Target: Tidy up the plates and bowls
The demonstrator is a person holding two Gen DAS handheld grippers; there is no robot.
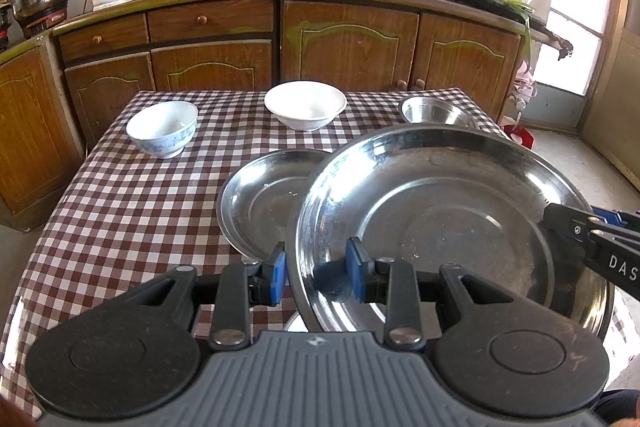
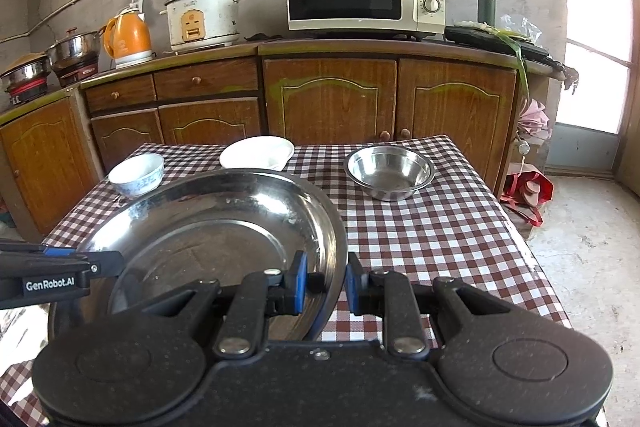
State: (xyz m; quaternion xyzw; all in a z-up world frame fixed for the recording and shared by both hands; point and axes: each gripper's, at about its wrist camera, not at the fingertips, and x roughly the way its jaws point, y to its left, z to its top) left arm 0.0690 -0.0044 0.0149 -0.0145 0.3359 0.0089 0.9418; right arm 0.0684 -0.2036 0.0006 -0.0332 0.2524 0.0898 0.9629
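A: While both tools, left tool [image 1: 316, 273] and right tool [image 2: 325, 283], clamp the large steel plate [image 1: 440, 219] above the worktop [image 1: 132, 211], where next?

B: I'd lower it level onto the smaller steel plate [image 1: 260, 199], releasing together.

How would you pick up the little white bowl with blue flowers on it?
Grip the blue-patterned white porcelain bowl by its thin rim, one finger inside and one outside. It stands upright with its mouth open, and its round wall looks too wide to span. Coming from above on the near side seems best, since bare checked tablecloth lies there.
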